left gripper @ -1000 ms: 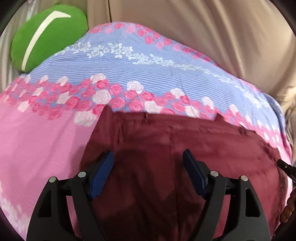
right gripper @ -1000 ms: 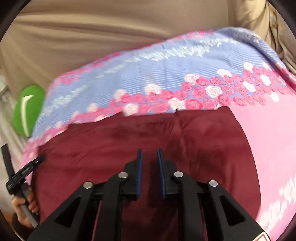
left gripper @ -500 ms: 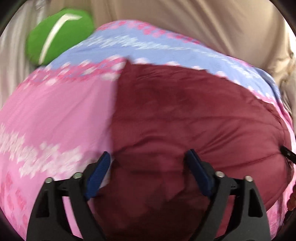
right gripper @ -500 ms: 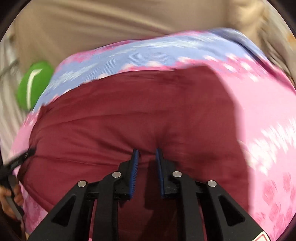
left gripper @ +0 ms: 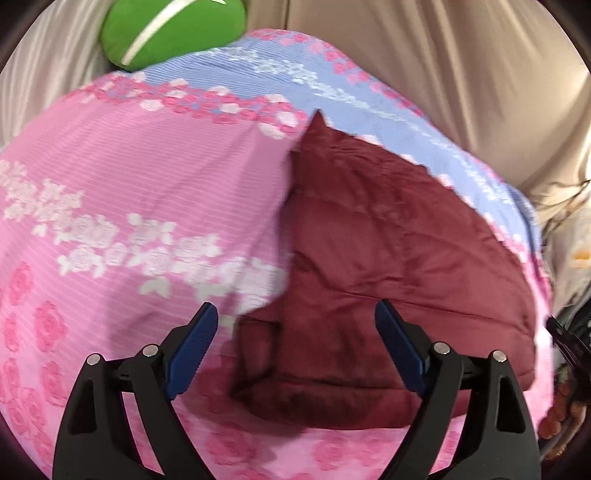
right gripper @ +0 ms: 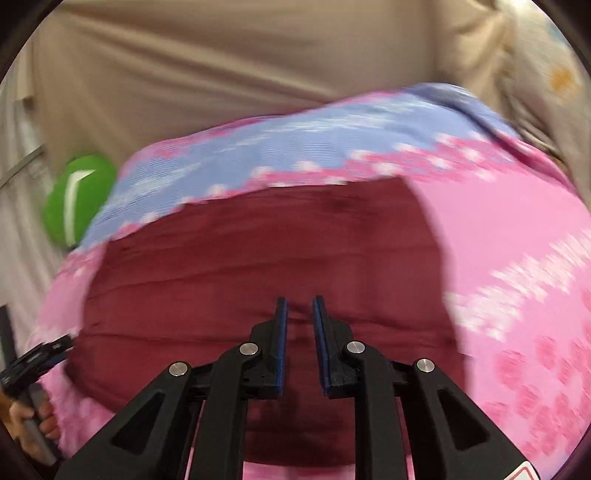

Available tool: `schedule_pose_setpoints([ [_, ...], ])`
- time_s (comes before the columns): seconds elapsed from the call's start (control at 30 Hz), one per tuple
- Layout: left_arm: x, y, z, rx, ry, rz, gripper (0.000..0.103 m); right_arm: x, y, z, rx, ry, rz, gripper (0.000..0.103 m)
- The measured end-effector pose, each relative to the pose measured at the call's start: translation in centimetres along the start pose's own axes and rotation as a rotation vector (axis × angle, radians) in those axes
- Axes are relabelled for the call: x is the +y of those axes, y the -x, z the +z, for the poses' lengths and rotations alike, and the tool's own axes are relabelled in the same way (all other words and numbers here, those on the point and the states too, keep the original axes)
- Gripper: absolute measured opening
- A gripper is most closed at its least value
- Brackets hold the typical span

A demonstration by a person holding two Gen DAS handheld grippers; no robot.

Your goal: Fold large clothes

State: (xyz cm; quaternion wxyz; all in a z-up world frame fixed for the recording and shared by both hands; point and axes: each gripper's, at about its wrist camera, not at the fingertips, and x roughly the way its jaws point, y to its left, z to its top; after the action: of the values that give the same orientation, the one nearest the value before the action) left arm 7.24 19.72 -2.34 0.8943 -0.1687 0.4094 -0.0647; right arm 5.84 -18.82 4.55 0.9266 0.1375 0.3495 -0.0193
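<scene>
A dark red garment point(left gripper: 388, 258) lies folded on a pink and blue flowered bedspread point(left gripper: 129, 184). Its near folded edge sits just in front of my left gripper point(left gripper: 295, 332), which is open and empty above it. In the right wrist view the same garment point(right gripper: 258, 258) fills the middle. My right gripper point(right gripper: 299, 306) hovers over its near part with the jaws a narrow gap apart and nothing visibly held between them.
A green cushion point(left gripper: 170, 29) lies at the far left end of the bed, also in the right wrist view point(right gripper: 77, 199). Beige curtain point(right gripper: 221, 74) hangs behind the bed. A pale patterned pillow point(right gripper: 546, 74) sits at the far right.
Both grippers have drawn back toward the near edge of the bed. The garment now lies folded over, shorter than before, and the left view has swung left, showing more pink bedspread.
</scene>
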Motion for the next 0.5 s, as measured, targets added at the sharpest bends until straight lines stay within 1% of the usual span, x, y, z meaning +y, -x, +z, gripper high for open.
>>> schedule_pose_setpoints([
  [0.07,-0.4,-0.3,0.4,-0.003,0.002,-0.009,0.086,3.8,-1.5,1.1,0.008,0.076,0.058,0.017],
  [0.13,-0.6,-0.6,1.1,-0.017,0.003,-0.013,0.087,6.7,-3.4,2.3,0.021,0.132,0.081,0.017],
  [0.23,-0.6,-1.4,2.4,-0.031,0.016,-0.021,0.090,9.9,-6.7,3.7,0.076,0.156,0.129,0.017],
  [0.3,-0.5,-2.5,3.2,-0.014,0.025,-0.020,0.090,11.4,-9.7,4.3,0.119,0.168,0.116,0.017],
  [0.37,-0.2,-3.6,3.7,0.005,0.038,-0.030,0.090,12.2,-11.6,4.0,0.157,0.175,0.094,0.017],
  [0.4,0.0,-4.4,4.0,0.021,0.060,-0.031,0.090,12.3,-12.8,3.9,0.180,0.166,0.090,0.017],
  [0.47,0.5,-5.6,4.5,0.047,0.090,-0.062,0.090,12.0,-14.3,3.5,0.215,0.162,0.092,0.016],
  [0.5,0.7,-5.8,4.6,0.045,0.100,-0.068,0.090,11.7,-14.4,3.4,0.228,0.158,0.095,0.015],
])
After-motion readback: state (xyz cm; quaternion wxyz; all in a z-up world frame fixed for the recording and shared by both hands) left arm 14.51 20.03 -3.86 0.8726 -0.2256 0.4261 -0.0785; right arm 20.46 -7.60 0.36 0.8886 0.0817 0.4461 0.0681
